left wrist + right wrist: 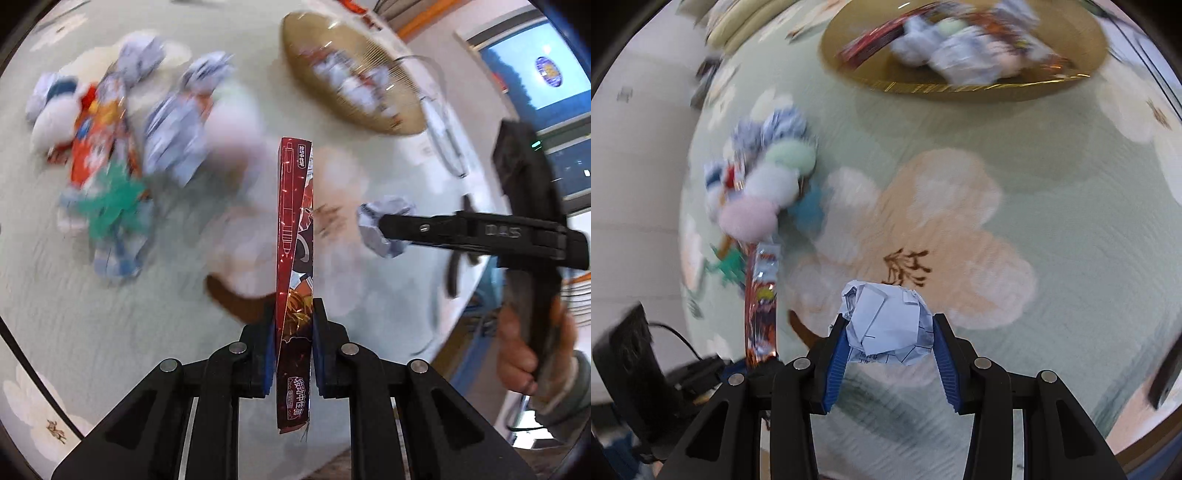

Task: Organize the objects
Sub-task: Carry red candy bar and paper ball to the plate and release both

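Left gripper (pixel 294 314) clenched on a thin red pen packet (pixel 294 229), held on edge above the flowered tablecloth (pixel 92 302), packet sticking out past the fingertips. Right gripper (pixel 889 328) clamped on a crumpled paper ball (pixel 886 325), blue pads (pixel 836 363) pressing both its sides; seen too from the left wrist, with a hand (pixel 524 354) in a grey sleeve around its handle. Gold woven tray (pixel 960 86) toward the far edge of the tablecloth, already loaded with paper balls, a pompom and a red packet, all blurred. Loose pile (pixel 764 195) near the left edge of the cloth: pink, white and green pompoms, crumpled paper, a teal star-like piece, an orange snack wrapper. Big peach flower print (pixel 945 236) at the middle of the cloth, under the held ball.
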`<state>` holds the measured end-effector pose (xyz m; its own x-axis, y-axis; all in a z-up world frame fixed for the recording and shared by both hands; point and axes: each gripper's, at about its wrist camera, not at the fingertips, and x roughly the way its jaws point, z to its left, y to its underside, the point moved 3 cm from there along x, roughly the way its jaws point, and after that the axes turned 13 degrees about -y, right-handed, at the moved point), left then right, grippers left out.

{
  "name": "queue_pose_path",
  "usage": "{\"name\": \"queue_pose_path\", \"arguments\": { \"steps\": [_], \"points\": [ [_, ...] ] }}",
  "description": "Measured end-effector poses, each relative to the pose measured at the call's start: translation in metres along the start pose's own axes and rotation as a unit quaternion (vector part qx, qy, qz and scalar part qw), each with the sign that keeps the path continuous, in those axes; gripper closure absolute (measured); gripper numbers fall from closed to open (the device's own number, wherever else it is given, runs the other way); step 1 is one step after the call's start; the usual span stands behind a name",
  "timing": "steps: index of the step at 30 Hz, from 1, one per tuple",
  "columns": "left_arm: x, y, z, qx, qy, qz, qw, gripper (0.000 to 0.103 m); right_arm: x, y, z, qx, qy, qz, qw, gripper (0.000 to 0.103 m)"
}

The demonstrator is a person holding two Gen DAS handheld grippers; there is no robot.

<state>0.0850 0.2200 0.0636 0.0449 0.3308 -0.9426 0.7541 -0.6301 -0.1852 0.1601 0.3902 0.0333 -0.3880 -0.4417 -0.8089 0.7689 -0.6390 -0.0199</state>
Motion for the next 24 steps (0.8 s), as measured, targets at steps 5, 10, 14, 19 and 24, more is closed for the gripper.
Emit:
{"name": "queue_pose_path", "arguments": {
  "steps": [5, 10, 14, 19, 24],
  "points": [
    [-0.025, -0.054, -0.023, 0.025, 0.013, -0.045, 0.9986, 0.090, -0.046, -0.024, -0.003, 0.015, -0.005, -0.048, 0.999, 0.060],
    [-0.041, -0.118, -0.035, 0.043, 0.006, -0.093, 0.9947, 0.090, -0.098, -0.073, 0.009, -0.017, 0.010, -0.132, 0.991, 0.060],
    [-0.035, -0.166, -0.046, 0.043, 0.002, -0.111, 0.9929, 0.090, -0.135, -0.111, 0.018, -0.047, 0.053, -0.201, 0.977, 0.060],
    [-0.015, -0.221, -0.074, 0.047, 0.003, -0.115, 0.9923, 0.090, -0.154, -0.149, 0.016, -0.044, 0.064, -0.248, 0.966, 0.060],
    [-0.006, -0.247, -0.092, 0.047, 0.008, -0.120, 0.9916, 0.090, -0.162, -0.172, 0.010, -0.037, 0.040, -0.256, 0.965, 0.060]
  ]
}}
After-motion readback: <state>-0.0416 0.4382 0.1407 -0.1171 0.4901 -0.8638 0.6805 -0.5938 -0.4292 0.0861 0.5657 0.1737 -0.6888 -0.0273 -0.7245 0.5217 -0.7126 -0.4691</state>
